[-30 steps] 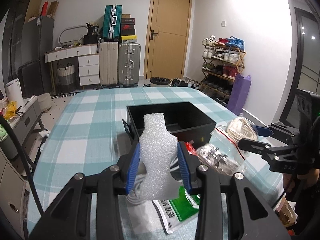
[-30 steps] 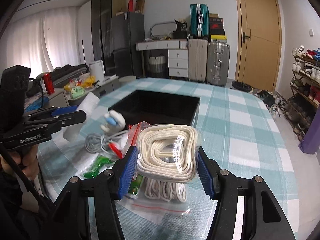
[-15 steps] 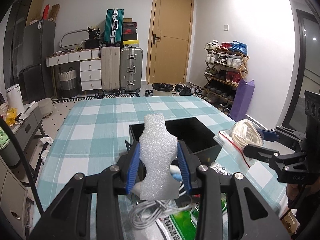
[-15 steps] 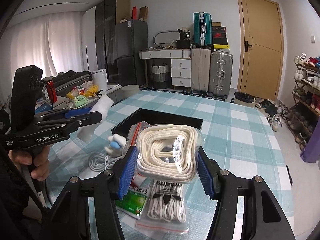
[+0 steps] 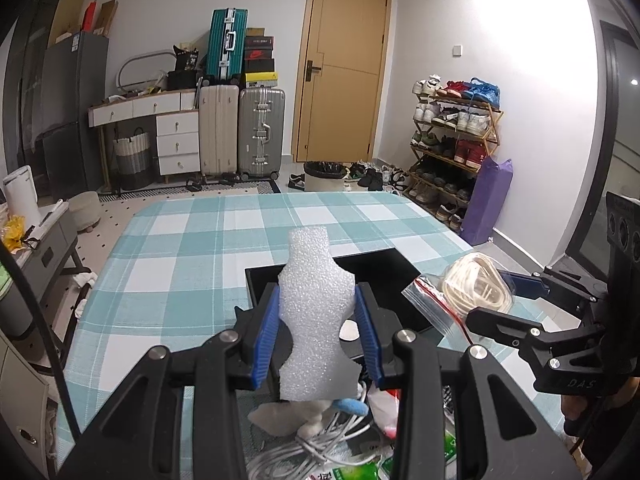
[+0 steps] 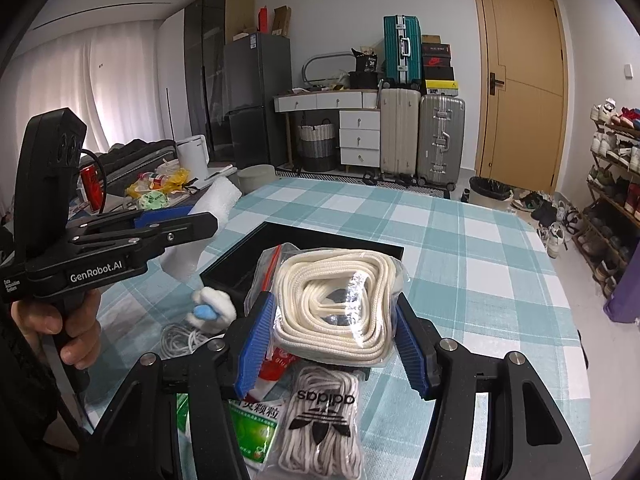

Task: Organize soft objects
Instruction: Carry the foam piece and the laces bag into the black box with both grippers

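While the left gripper (image 5: 316, 336) clamps its blue pads on a white foam piece (image 5: 314, 312), the foam stands upright between them, long axis vertical, narrow end up. Just below those fingers lie a coiled white cable (image 5: 320, 444) and a small white-and-blue plush (image 5: 344, 405), with a green-printed packet (image 5: 352, 470) nearest the camera. Beyond the foam sits one black box (image 5: 380, 276), open side up, on the teal checked tablecloth (image 5: 192, 240).

To the right, the right gripper (image 6: 332, 322) is clamped on a clear zip bag of cream rope (image 6: 336, 308), the coil lying flat, its long axis across the pads. Under it rests one Adidas bag of white laces (image 6: 324, 420); to its left lies the green packet (image 6: 252, 432), farther left the plush (image 6: 210, 306) and cable (image 6: 180, 338). Ahead, the bag hides part of the box (image 6: 248, 256). Far behind stand three suitcases (image 6: 440, 140) and a shoe rack (image 5: 452, 144).
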Motion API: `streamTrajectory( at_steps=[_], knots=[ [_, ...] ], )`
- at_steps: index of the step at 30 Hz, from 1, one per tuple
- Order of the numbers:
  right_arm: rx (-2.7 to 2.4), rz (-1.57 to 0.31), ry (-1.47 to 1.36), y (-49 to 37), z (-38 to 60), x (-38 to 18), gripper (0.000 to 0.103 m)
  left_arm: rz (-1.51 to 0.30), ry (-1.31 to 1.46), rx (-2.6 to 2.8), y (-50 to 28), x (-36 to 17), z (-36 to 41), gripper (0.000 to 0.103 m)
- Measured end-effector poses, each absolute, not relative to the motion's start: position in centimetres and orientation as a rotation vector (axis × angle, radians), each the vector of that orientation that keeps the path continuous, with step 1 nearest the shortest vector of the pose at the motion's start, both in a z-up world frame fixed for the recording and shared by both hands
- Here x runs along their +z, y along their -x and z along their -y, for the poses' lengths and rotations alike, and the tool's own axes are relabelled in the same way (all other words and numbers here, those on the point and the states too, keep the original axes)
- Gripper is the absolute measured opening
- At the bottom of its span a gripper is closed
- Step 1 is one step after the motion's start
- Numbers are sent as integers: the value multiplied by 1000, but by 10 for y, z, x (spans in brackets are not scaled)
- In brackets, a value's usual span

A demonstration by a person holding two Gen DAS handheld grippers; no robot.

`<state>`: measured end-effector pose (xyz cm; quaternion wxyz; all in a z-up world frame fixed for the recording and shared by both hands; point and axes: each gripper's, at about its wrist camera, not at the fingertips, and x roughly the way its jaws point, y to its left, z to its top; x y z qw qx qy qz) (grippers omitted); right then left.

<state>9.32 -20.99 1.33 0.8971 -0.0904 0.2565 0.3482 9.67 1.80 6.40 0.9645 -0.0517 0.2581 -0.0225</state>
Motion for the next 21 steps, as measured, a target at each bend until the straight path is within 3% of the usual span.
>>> streamTrajectory(
  at_steps=[21],
  knots=[
    [694,-559,219,-140,184,-2,59,-574,98,-39,-139,52,-17,36]
  ],
)
